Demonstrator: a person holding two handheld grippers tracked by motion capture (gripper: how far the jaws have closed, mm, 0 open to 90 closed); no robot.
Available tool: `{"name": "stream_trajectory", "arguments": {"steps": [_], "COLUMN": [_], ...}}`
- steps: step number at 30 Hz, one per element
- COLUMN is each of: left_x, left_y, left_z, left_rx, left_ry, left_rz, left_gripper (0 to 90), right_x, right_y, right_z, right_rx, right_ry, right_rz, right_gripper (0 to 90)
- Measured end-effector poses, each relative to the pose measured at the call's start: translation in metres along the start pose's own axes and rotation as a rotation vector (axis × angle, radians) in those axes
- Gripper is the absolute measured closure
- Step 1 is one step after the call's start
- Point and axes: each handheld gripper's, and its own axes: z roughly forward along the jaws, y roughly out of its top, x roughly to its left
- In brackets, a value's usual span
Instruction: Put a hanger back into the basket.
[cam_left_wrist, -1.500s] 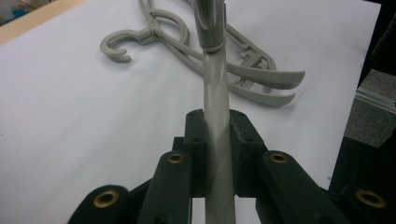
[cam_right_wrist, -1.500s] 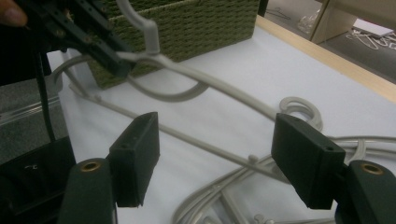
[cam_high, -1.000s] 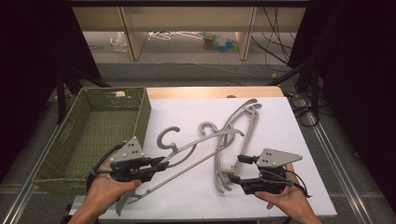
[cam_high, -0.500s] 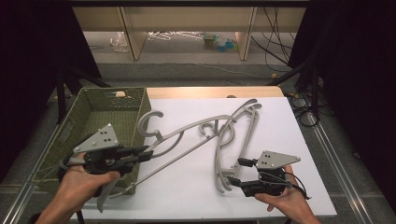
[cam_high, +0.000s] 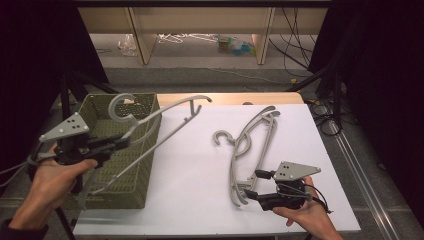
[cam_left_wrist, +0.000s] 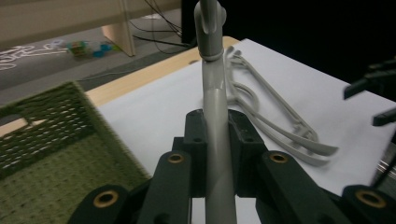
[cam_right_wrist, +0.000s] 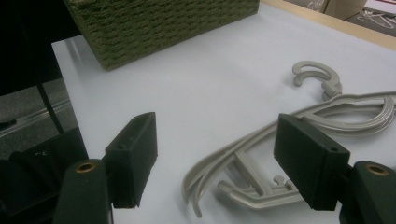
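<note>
My left gripper (cam_high: 122, 141) is shut on a grey plastic hanger (cam_high: 111, 107) and holds it in the air over the olive woven basket (cam_high: 135, 165) at the table's left. In the left gripper view the jaws (cam_left_wrist: 217, 128) clamp the hanger's neck (cam_left_wrist: 215, 88), with its hook pointing away. A small pile of grey hangers (cam_high: 250, 145) lies on the white tabletop at centre right. My right gripper (cam_high: 254, 184) stands open at the near end of that pile. In the right gripper view (cam_right_wrist: 217, 149) the hanger ends (cam_right_wrist: 261, 144) lie between and below the wide jaws, untouched.
The basket's wall (cam_right_wrist: 159, 23) stands off to the far left in the right gripper view. White tabletop (cam_high: 200, 170) stretches between basket and pile. Cables (cam_high: 320, 110) hang off the table's right edge. A low shelf (cam_high: 200, 20) stands on the floor beyond.
My left gripper has risen and swung left, carrying its hanger off the tabletop to above the basket. The right gripper and the pile have stayed put.
</note>
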Motion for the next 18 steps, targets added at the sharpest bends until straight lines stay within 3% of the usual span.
{"name": "stream_trajectory", "arguments": {"steps": [8, 18], "left_x": [0.039, 0.073], "left_y": [-0.004, -0.011], "left_z": [-0.009, -0.014], "left_rx": [-0.004, 0.004], "left_ry": [0.094, 0.189], "left_rz": [-0.037, -0.054], "left_gripper": [78.9, 79.0], "right_x": [-0.001, -0.001], "right_y": [-0.001, -0.001], "right_z": [0.000, 0.001], "right_rx": [0.000, 0.009], "right_ry": [-0.003, 0.004], "right_rz": [0.006, 0.012], "right_gripper": [31.4, 31.3]}}
